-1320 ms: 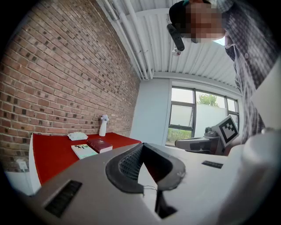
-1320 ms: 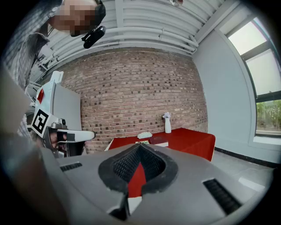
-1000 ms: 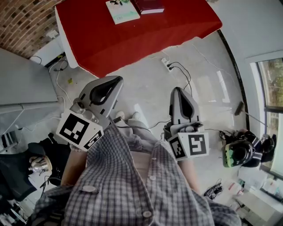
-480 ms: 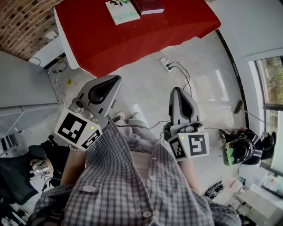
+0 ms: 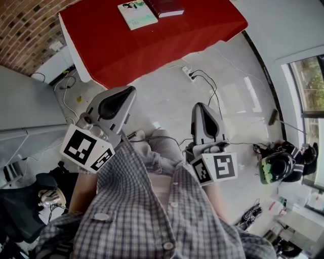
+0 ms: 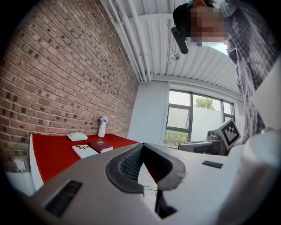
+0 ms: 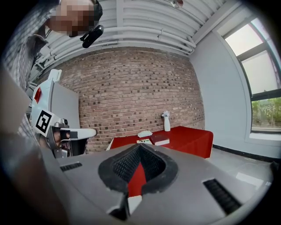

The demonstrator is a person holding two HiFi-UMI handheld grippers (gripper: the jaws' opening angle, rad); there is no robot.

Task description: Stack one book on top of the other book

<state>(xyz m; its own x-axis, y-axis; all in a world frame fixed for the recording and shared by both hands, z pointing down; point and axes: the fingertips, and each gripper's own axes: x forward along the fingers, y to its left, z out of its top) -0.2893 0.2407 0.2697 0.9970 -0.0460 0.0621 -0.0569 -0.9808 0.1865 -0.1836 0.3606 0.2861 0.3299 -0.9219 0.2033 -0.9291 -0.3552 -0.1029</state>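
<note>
Red cloth draped over a rectangular table. Two flat books side by side, well back from its near edge: pale book nearer the left edge, maroon book just beside. Grey left gripper and right gripper clenched, empty, ribbed pads pressed together at the tips, over glossy floor, well apart from the table.

Open floor lies between the person and the red tabletop, crossed only by a low power strip and loose cables. A grey cabinet closes the left side. The tabletop's near half is bare. The light book and dark red book lie side by side farther back, with a white cloth and spray bottle beyond them near the brick wall.
</note>
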